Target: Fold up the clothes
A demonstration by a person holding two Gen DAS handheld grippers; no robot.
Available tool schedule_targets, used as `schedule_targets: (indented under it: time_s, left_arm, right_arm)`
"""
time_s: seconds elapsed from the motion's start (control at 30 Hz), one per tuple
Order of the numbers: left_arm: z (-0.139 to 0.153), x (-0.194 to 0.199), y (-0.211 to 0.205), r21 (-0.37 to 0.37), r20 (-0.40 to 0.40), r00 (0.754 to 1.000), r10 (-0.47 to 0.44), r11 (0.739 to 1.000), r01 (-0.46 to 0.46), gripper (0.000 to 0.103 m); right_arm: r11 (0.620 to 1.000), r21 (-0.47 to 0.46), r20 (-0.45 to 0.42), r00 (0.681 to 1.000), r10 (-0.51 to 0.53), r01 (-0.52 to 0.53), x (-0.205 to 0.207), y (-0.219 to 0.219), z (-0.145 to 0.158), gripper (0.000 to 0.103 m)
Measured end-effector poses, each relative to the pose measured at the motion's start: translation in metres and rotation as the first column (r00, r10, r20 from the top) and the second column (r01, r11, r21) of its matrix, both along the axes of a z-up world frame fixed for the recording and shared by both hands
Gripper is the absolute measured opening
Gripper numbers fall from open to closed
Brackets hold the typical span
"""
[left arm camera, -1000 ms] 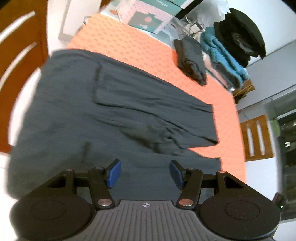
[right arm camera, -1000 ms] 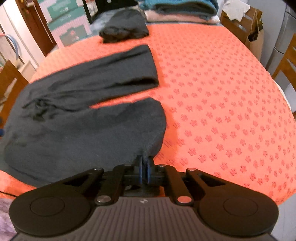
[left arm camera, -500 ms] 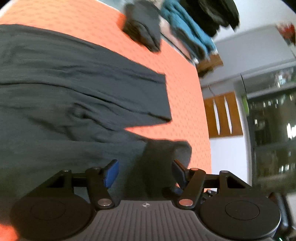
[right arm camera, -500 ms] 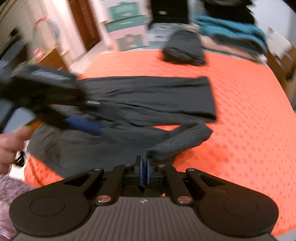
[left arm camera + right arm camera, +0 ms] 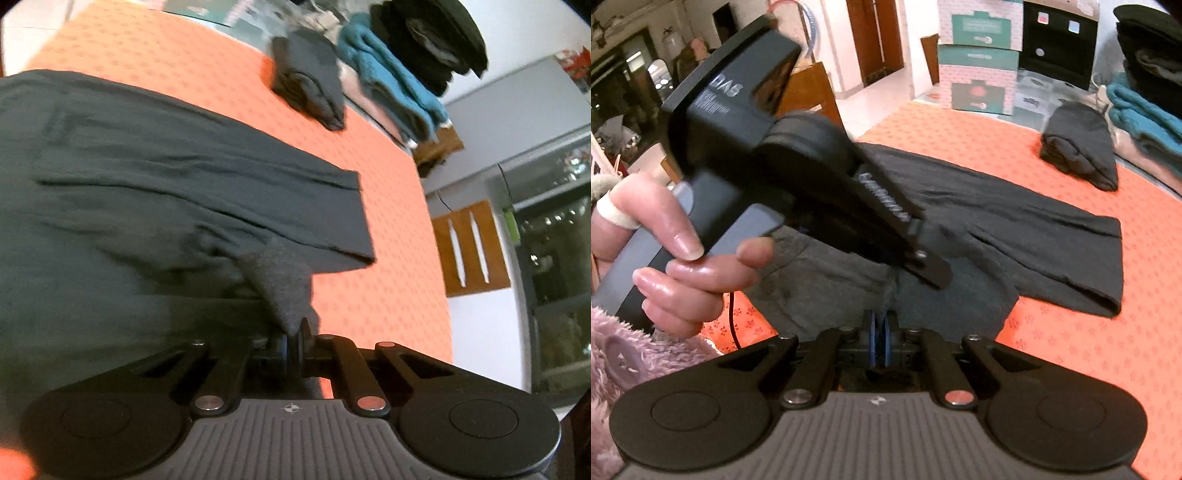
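On the orange tablecloth (image 5: 229,48) in the left wrist view: dark grey trousers (image 5: 122,192) spread flat, one leg reaching right to a hem near the cloth's far edge. Left gripper (image 5: 294,341) clamped tight on a raised fold of the near leg's fabric, lifted off the cloth just ahead of the fingertips. Beyond the trousers, a folded dark garment (image 5: 310,92), and behind it a stack of folded clothes (image 5: 406,70) in teal, pale and black. Off the table at right, a wooden chair (image 5: 469,247).

On the same tablecloth (image 5: 1108,350) in the right wrist view: trousers (image 5: 1015,229) lying across the middle, far leg flat. Right gripper (image 5: 880,334) pinched together on the near leg's cloth, blue pads nearly touching. Left gripper (image 5: 923,264) coming in from upper left, held by the left hand (image 5: 676,258), its tip over the same bunched fabric, just beyond the right gripper's. Folded dark garment (image 5: 1078,144) farther back, cardboard boxes (image 5: 979,55) behind the table.
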State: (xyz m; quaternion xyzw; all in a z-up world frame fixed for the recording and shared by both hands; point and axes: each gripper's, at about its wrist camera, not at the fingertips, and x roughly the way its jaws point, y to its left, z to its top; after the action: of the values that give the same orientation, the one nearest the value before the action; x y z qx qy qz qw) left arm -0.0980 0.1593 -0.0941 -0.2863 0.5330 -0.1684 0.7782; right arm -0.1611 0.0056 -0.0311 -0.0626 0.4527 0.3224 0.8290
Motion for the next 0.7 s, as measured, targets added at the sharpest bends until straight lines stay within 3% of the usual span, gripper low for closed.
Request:
schedule_targets:
  time_s: [0.1,0.17,0.27,0.47,0.7]
  left_arm:
    - [0.002,-0.004,0.02,0.031,0.01,1.0,0.02,0.999,-0.02,0.007]
    - [0.005,-0.007,0.038,0.051,0.017,0.999,0.027,0.998,-0.028,0.007]
    - [0.009,-0.009,0.062,0.104,0.037,0.999,0.021,0.994,-0.024,0.007]
    - [0.009,-0.01,0.098,0.203,0.037,0.999,-0.008,0.979,0.0,0.007]
    - [-0.002,-0.012,0.124,0.214,-0.015,0.999,0.032,0.976,-0.028,0.007]
  right_arm:
    - [0.999,0.046,-0.022,1.0,0.002,-0.001,0.003,-0.007,0.005,0.01]
    - [0.993,0.112,-0.06,0.998,-0.012,0.019,0.005,-0.019,0.008,0.023]
    - [0.974,0.207,-0.12,0.99,-0.07,0.094,0.008,-0.045,0.005,0.031]
    - [0.969,0.139,-0.15,0.971,-0.185,0.206,0.012,-0.074,-0.007,0.031]
    - [0.962,0.09,-0.147,0.959,-0.244,0.259,0.019,-0.085,-0.016,0.031]
